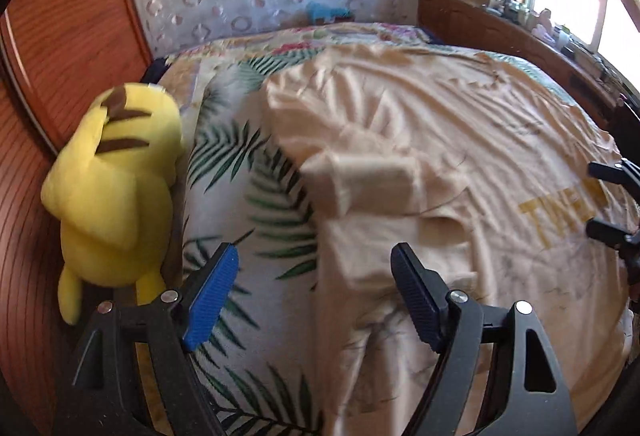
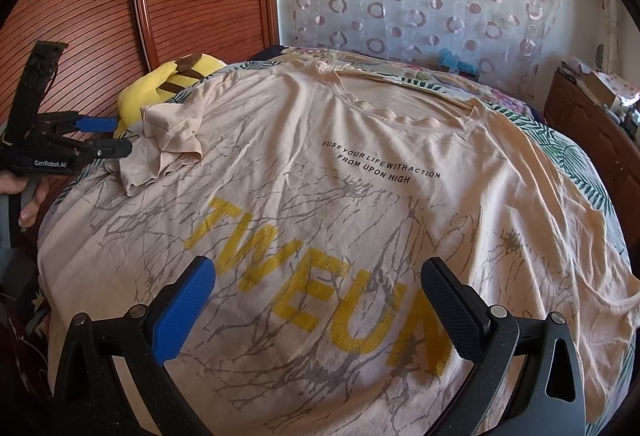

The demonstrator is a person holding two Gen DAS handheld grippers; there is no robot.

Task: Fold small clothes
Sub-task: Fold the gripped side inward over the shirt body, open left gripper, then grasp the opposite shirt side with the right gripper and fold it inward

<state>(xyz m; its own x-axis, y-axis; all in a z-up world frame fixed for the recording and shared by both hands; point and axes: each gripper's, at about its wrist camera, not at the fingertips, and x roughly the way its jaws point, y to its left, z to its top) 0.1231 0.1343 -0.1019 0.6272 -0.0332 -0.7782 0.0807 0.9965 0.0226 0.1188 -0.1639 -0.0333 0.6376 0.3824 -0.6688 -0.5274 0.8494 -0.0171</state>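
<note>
A: State of the grippers?

B: The left gripper (image 1: 314,264) is held with jaws apart; nothing is clamped. It is positioned at the left side of the shirt (image 2: 360,164), just beside the sleeve (image 2: 168,148), which is laid in a crumpled heap on the shirt body. The right gripper (image 2: 320,292) is also held apart and empty, above the yellow lettering.

A: Location of the shirt?

B: It is spread front-up across the bed (image 1: 256,164), collar away from the grippers.

A: Failure risks?

B: Three are judged likely. First, the sleeve is bunched, not flat; if it is folded over as it lies, a lump would be locked into the fold. Second, the bedspread could be pinched together with the shirt edge, since both are soft and lie in contact. Third, the plush (image 1: 116,176) lies close to the left edge and could be knocked by the left gripper.

A: Containers?

B: None is seen on the bed. A box (image 2: 600,88) is visible on the far cabinet (image 2: 592,140); its contents cannot be determined.
</note>
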